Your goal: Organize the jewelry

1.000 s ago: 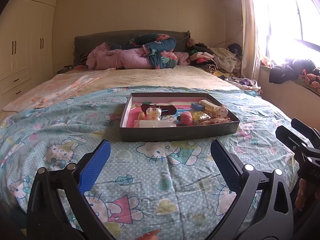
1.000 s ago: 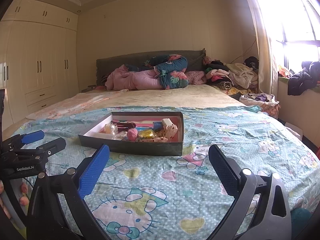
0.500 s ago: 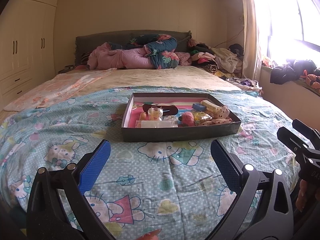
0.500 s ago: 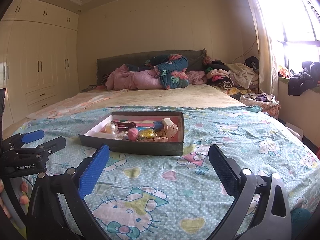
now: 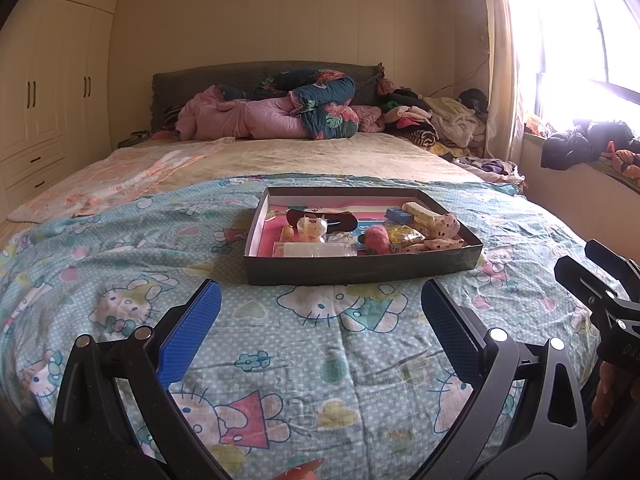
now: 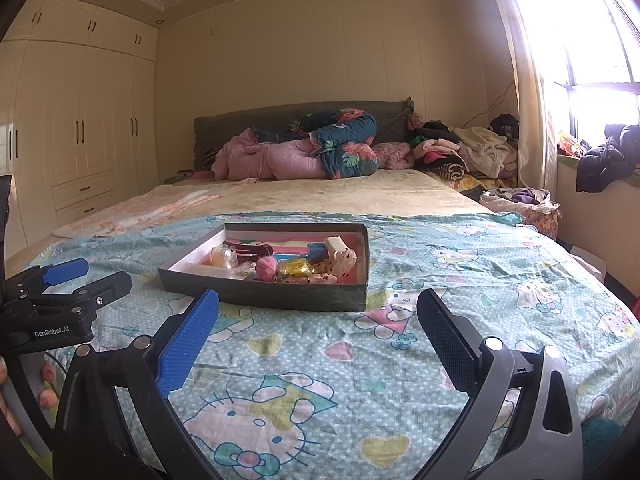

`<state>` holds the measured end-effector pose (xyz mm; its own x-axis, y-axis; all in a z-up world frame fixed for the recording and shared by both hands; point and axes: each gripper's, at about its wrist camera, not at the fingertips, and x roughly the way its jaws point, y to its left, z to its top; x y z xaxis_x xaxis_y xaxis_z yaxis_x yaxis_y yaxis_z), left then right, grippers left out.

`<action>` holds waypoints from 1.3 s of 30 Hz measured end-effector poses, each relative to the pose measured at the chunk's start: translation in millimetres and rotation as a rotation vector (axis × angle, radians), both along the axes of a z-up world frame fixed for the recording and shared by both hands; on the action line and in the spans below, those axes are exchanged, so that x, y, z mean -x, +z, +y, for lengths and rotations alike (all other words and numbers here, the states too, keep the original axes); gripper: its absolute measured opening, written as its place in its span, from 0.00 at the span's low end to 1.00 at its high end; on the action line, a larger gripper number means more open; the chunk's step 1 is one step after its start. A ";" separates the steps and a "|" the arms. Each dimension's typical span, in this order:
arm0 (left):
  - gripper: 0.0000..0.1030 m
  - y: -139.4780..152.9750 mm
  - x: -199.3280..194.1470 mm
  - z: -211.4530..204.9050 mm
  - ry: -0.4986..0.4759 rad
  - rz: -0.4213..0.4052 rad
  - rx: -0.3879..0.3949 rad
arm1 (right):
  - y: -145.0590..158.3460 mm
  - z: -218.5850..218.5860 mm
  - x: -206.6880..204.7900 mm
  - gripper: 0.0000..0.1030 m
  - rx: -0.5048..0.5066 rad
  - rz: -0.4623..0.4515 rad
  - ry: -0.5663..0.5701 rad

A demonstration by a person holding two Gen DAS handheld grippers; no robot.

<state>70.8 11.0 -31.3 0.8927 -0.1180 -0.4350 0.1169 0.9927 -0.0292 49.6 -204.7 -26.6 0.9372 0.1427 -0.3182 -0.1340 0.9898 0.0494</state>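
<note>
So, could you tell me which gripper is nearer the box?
Roughly equal, perhaps left. The left gripper faces the box squarely; the right gripper sits toward its right corner.

Cloth bed, cardboard box
Matt printed cotton bedspread (image 5: 280,344); dull grey cardboard box (image 5: 360,270); fingers (image 5: 188,330) with textured blue rubber pads.

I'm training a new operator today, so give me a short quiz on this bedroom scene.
1. True or false: the left gripper is shut on something.
2. What does the box rest on: A) a desk, B) the bedspread, C) the floor?
3. Fill in: in the box, the fluffy ball is coloured ____.

Key: 1 false, both it and the right gripper are open and empty; 2 B; 3 pink.
</note>
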 end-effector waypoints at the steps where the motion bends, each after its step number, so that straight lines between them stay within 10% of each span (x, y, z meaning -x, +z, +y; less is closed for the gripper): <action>1: 0.89 0.4 -0.2 0.1 0.001 -0.001 0.001 | 0.0 0.0 0.0 0.94 0.000 -0.001 -0.001; 39: 0.89 3.8 -0.4 3.3 0.009 -0.006 0.001 | 0.9 0.7 0.2 0.94 0.012 0.007 0.001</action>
<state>71.2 14.3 -27.5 0.8965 -0.1103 -0.4292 0.1081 0.9937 -0.0297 49.4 -204.0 -25.7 0.9346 0.1402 -0.3269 -0.1351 0.9901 0.0384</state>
